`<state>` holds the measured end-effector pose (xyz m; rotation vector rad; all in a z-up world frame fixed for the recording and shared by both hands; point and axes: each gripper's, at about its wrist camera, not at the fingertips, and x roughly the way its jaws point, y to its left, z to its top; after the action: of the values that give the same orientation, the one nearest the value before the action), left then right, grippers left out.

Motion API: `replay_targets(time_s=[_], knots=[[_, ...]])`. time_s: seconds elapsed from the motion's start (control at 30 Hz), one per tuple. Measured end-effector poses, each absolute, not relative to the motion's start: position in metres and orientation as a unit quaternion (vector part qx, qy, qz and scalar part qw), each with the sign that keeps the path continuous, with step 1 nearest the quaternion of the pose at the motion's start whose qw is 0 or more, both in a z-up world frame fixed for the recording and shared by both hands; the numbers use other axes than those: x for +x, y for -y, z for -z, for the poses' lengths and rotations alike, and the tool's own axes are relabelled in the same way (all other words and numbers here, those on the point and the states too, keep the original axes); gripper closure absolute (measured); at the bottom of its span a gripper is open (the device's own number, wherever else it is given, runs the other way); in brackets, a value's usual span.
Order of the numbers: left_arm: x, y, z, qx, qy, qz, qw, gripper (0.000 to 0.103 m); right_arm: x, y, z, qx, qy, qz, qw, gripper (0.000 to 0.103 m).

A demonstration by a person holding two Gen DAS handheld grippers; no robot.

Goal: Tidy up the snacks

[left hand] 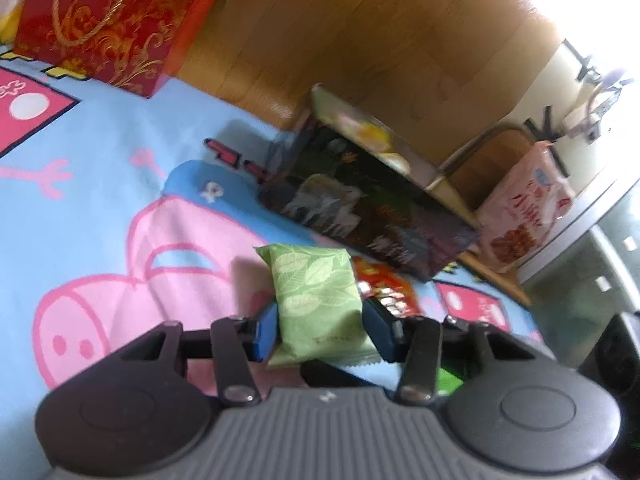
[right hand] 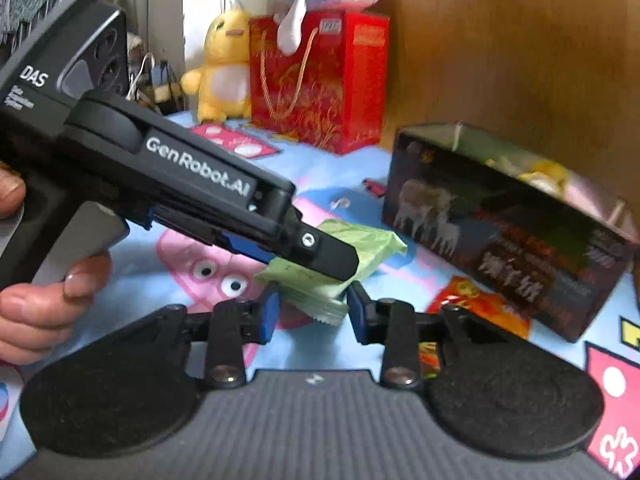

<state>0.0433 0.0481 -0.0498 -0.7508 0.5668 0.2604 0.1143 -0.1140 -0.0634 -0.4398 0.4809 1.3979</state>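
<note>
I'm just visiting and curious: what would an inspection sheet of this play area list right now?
Surface: blue cartoon-pig blanket.
Job's things: green snack packet; open dark box holding snacks; red-orange packet on the blanket.
Clutter: red gift bag, yellow plush chick, pink snack bag.
Grippers: left gripper clamps the green packet; right gripper brackets its other end, grip unclear.
Cables: nothing seen.
Surroundings: wooden headboard.
</note>
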Motion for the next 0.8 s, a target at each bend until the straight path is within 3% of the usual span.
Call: replay_targets(time_s=[0.33,0.53,0.7,0.8], knots=[[0.095,-0.041,-0.019,-0.269,-0.226,-0.093,0.932,0.059,0.154,0.123,0.021,-0.15,-0.133,-0.59,0.782,0.064],[0.145,-0.065,-0.026,-0.256,-0.224,-0.11,0.934,0.058,0.208,0.086,0.015,-0.133,-0.152,-0.577,0.791,0.064],[0.166,-0.08,-0.014,-0.263,-0.245,-0.135,0.923,0.054,0.224,0.074,0.021,-0.14,-0.174,-0.573,0.789,0.054],[0.151,-0.075,-0.018,-0.258,-0.23,-0.127,0.93,0.053,0.23,0.094,0.017,-0.115,-0.173,-0.568,0.797,0.054]])
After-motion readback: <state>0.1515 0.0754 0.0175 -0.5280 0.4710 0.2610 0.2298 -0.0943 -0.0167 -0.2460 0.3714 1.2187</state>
